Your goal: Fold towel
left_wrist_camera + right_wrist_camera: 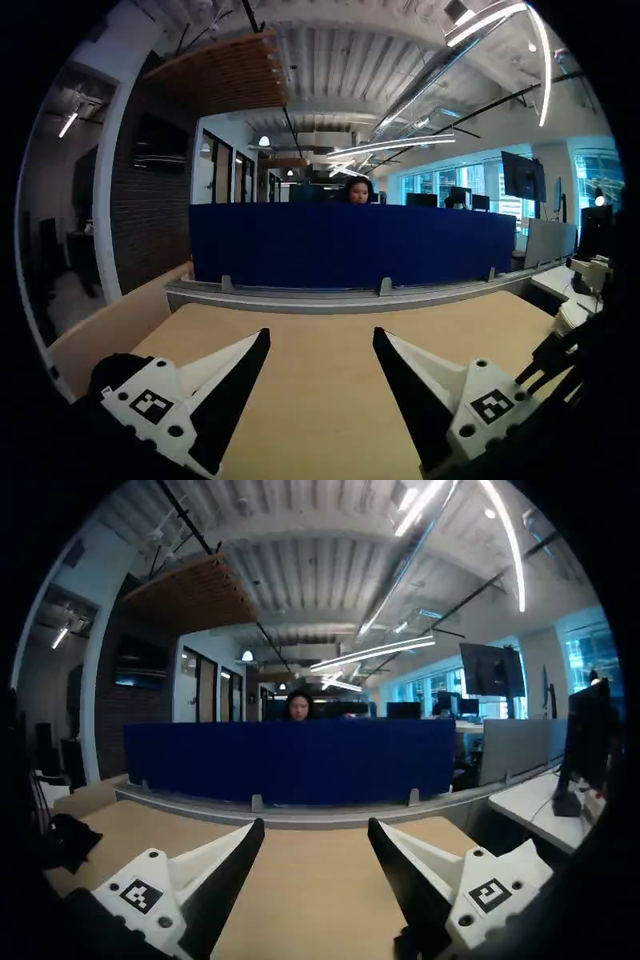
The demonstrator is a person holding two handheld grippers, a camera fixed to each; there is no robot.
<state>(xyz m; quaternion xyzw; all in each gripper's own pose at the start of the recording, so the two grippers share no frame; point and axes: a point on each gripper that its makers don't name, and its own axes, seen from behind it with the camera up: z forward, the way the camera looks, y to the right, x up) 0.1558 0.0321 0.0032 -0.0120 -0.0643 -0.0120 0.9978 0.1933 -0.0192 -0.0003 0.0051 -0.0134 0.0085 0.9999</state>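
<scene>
I read the left gripper (320, 330) with its fingers spread wide, holding nothing, above the wooden desk (320, 416). The right gripper (314, 822) is likewise wide and holding nothing. A blue partition (344, 244) stands beyond the desk in both views. The right gripper view adds a dark crumpled thing (68, 840) at the desk's left edge; I cannot tell whether it is the towel.

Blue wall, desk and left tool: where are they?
Blue wall (352, 244), left gripper view, middle of its front panel.
Desk (472, 316), left gripper view, bare wooden top.
Left tool (320, 332), left gripper view, midway between its fingertips.
</scene>
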